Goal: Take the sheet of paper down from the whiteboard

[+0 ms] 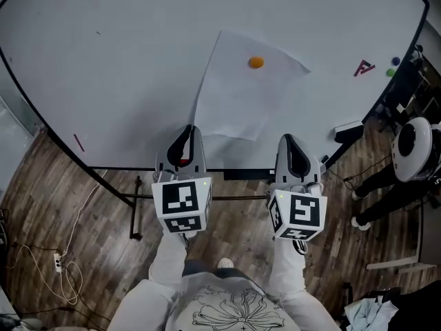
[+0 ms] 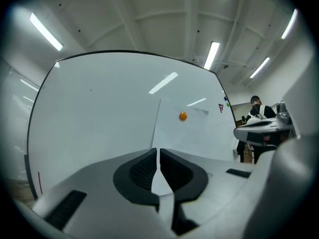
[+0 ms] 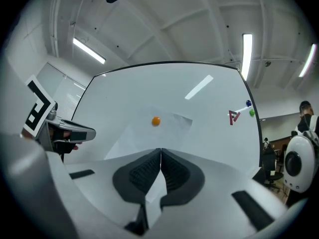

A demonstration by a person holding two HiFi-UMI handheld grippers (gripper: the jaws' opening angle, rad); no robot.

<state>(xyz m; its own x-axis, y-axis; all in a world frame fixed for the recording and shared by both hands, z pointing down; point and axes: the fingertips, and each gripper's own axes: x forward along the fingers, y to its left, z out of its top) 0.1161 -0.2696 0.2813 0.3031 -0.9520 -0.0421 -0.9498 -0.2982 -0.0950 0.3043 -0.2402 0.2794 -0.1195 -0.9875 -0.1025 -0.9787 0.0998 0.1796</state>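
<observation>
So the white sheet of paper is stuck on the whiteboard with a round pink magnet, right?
Not quite. The small round magnet is orange, not pink. It pins the white sheet of paper to the whiteboard, as the head view shows.

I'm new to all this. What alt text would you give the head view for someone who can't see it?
A sheet of paper hangs on a whiteboard, pinned by one orange magnet. In front of it a person holds the left gripper and right gripper, both shut and empty, pointing toward the sheet's lower edge.
</observation>
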